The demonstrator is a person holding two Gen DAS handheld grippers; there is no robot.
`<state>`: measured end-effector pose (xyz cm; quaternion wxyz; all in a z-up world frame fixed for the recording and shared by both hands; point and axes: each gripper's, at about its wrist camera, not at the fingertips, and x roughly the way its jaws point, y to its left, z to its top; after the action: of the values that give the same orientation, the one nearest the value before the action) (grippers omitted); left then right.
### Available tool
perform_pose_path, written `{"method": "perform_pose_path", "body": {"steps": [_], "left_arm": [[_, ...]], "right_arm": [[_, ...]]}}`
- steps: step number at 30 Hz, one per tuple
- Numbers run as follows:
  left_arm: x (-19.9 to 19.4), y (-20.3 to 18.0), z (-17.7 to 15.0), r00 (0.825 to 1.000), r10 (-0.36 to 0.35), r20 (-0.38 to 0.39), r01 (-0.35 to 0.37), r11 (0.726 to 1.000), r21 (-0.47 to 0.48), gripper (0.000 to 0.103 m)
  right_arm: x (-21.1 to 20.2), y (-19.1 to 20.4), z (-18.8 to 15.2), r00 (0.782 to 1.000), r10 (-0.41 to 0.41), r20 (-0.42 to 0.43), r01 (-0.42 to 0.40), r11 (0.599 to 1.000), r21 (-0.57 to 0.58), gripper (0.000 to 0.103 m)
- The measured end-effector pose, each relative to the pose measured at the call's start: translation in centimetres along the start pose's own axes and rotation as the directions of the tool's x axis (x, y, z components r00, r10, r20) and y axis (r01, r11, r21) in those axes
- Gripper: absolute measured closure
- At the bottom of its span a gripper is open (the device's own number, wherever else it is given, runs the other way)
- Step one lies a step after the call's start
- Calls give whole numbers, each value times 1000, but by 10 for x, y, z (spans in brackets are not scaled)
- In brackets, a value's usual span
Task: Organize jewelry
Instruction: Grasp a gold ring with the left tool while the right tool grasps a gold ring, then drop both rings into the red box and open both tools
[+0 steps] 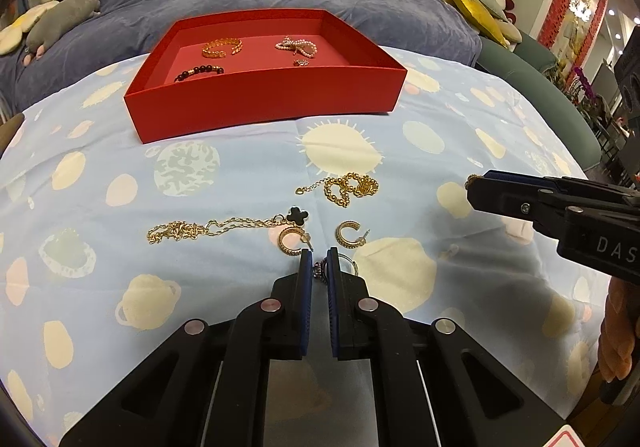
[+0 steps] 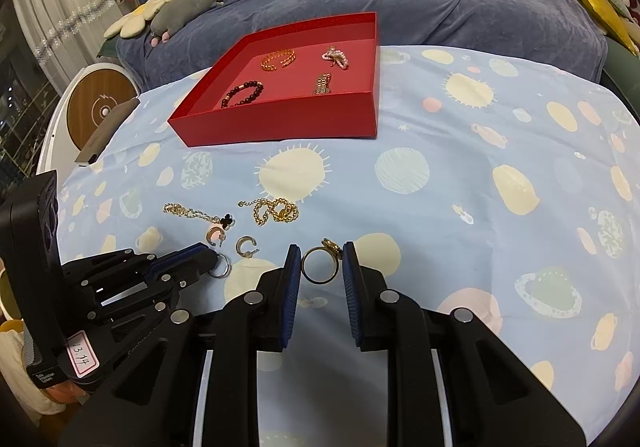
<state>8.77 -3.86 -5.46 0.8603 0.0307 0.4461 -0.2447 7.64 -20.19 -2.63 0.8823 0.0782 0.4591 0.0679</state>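
Left hand-held gripper (image 1: 319,267) pinches silver ring (image 2: 222,266) by its edge, right hand-held gripper (image 2: 321,261) brackets gold ring (image 2: 320,265) unclenched; either could slip onto the bed's near edge.

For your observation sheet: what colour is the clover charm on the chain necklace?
Black with a gold edge, on the clover charm; clearest in the left wrist view.

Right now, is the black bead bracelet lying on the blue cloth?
No, the black bead bracelet lies inside the red tray, near its front left corner, not on the blue cloth.
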Motion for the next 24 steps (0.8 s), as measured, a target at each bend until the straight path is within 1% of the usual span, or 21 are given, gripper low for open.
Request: {"method": "perform_pose_path", "body": {"steps": [6, 10, 14, 18, 20, 24], "left_arm": [[-24, 10, 14, 999, -24, 48, 26, 999, -41, 98], [-44, 25, 36, 994, -3, 113, 13, 996, -87, 98], [-62, 39, 61, 982, 36, 187, -14, 992, -122, 98], [-70, 51, 88, 971, 64, 229, -28, 987, -157, 98], [-68, 54, 102, 969, 71, 235, -36, 988, -153, 98], [-58, 56, 131, 965, 85, 246, -59, 992, -113, 98]], "right_arm": [[-8, 6, 13, 999, 16, 32, -16, 1000, 8, 82], [-15, 9, 32, 997, 27, 75, -29, 999, 24, 82], [-19, 13, 55, 993, 30, 117, -34, 999, 33, 82], [-15, 17, 81, 991, 40, 127, -44, 999, 32, 82], [-12, 19, 95, 991, 40, 127, -43, 999, 18, 82], [-2, 20, 124, 991, 36, 131, -36, 999, 2, 82]]}}
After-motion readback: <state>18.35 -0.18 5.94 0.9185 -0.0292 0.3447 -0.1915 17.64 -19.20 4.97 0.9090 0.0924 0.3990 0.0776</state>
